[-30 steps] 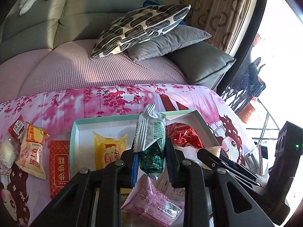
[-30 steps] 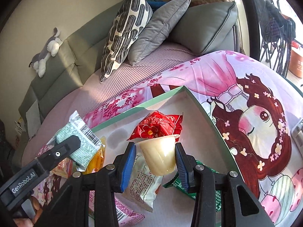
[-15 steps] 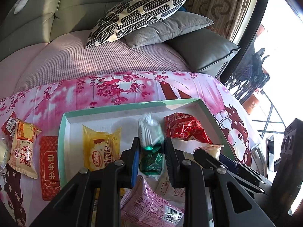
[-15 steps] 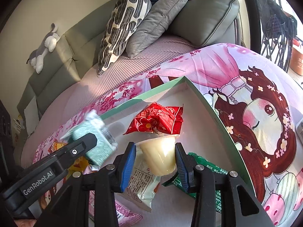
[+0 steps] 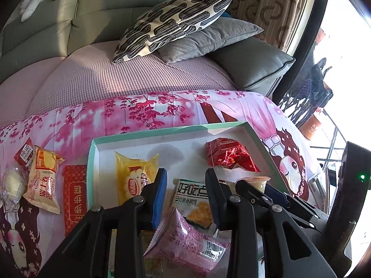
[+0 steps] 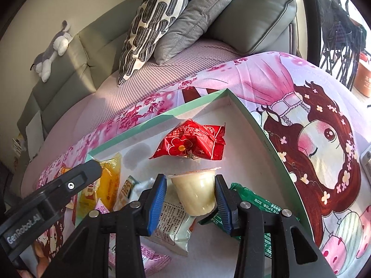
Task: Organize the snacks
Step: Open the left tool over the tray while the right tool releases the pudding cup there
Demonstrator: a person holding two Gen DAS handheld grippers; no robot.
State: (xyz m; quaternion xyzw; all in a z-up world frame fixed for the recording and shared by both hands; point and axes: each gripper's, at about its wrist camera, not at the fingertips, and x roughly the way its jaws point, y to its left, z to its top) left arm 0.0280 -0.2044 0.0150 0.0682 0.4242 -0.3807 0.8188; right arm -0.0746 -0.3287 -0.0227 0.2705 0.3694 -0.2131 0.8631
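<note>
While the right hand-held gripper (image 6: 191, 195) pinches a jelly cup (image 6: 196, 191), snack packets crowd the tray (image 6: 273, 155).

Black hand-held gripper (image 5: 185, 194), blue finger pads (image 6: 157, 202), silver screws, white "GenRobot.AI" lettering

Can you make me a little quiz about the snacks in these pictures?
1. True or false: the right tool grips a pudding cup.
2. What colour is the rim of the tray? A teal, B black, C orange.
3. Fill the gap: the red packet lies ___ the tray.

Key: 1 true; 2 A; 3 inside.
</note>
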